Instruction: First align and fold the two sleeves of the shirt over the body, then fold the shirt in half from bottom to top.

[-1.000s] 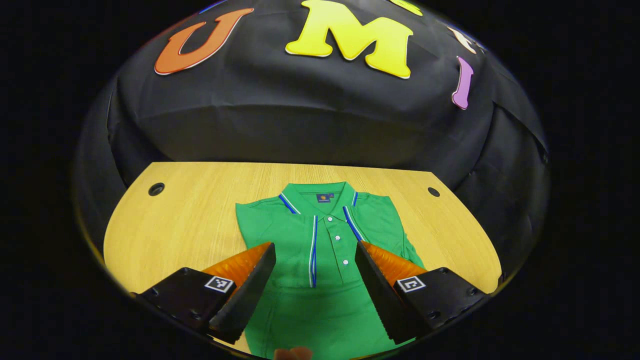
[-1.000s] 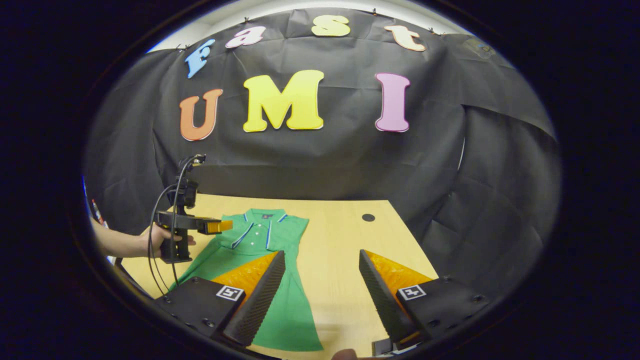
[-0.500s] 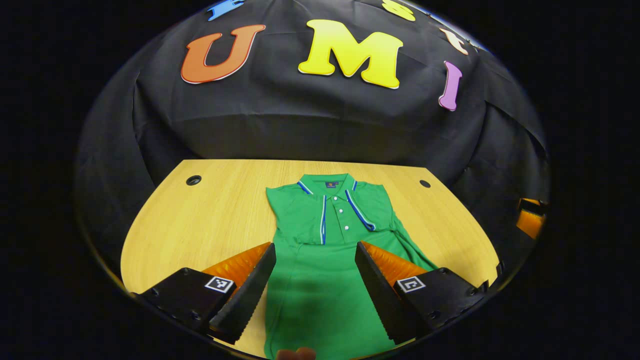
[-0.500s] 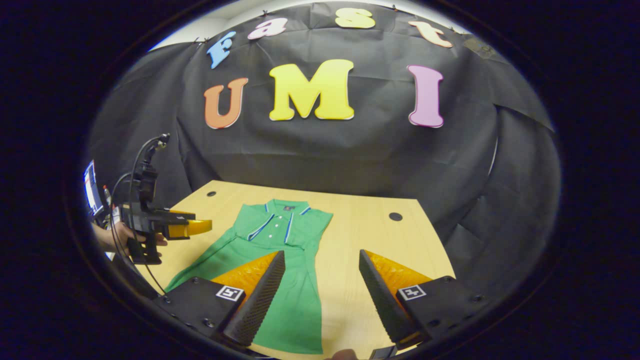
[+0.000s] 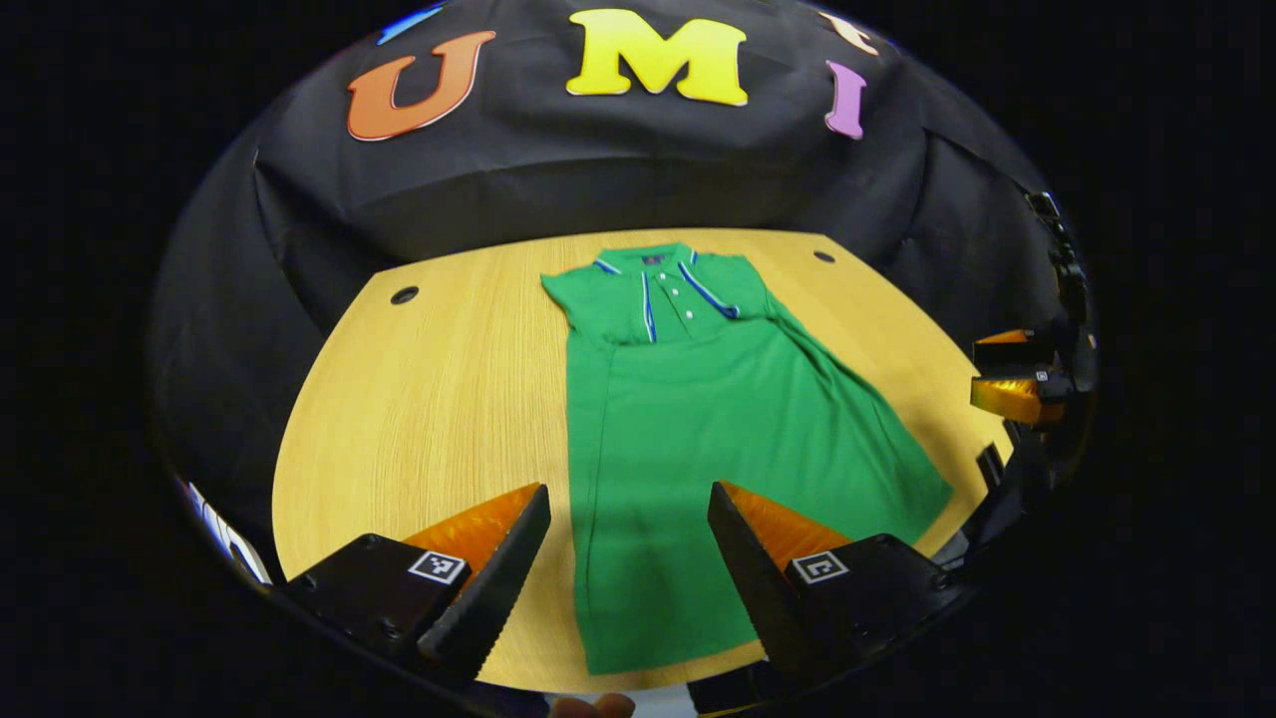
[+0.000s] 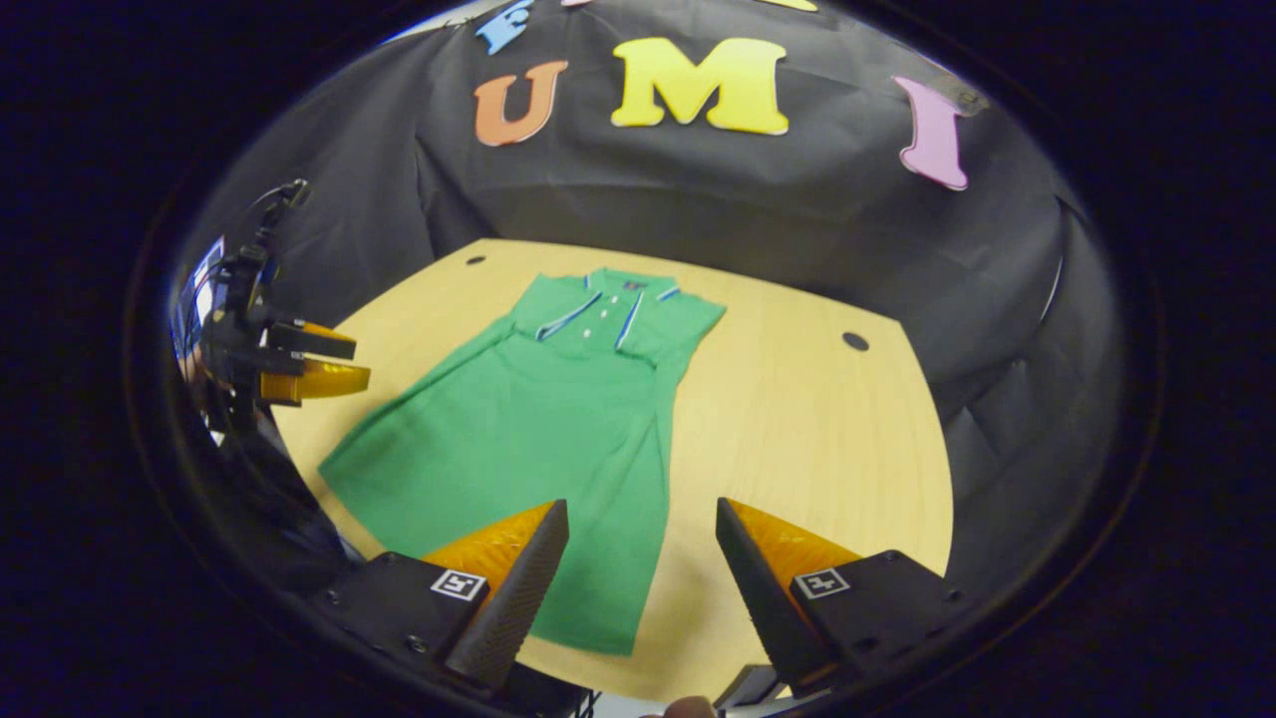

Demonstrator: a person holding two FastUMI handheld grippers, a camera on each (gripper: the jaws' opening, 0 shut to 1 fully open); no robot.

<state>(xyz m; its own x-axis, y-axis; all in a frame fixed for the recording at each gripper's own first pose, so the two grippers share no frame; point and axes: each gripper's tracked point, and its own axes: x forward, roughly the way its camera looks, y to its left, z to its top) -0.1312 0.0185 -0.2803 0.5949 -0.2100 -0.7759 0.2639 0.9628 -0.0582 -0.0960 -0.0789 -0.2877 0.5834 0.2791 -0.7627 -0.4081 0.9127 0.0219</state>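
Observation:
A green polo shirt (image 5: pixel 698 409) (image 6: pixel 538 419) lies flat on the wooden table (image 5: pixel 429 399) (image 6: pixel 807 419), collar toward the far wall, both sleeves folded in over the chest. Its hem points at the near edge. My left gripper (image 5: pixel 628 573) hovers open above the hem's left part, nothing between its fingers. My right gripper (image 6: pixel 638 588) hangs open over the hem's right corner, also holding nothing. In the left gripper view the right gripper (image 5: pixel 1017 384) appears at the far right edge. The left gripper (image 6: pixel 299 364) shows at the left in the right gripper view.
Two round cable holes (image 5: pixel 404 295) (image 5: pixel 823 256) sit near the table's far corners. Black cloth closes off the booth behind and beside the table. Bare wood lies on both sides of the shirt.
Both grippers have drawn back from the collar end toward the near table edge and risen, so the whole shirt down to its hem now lies in sight. Both stay open.

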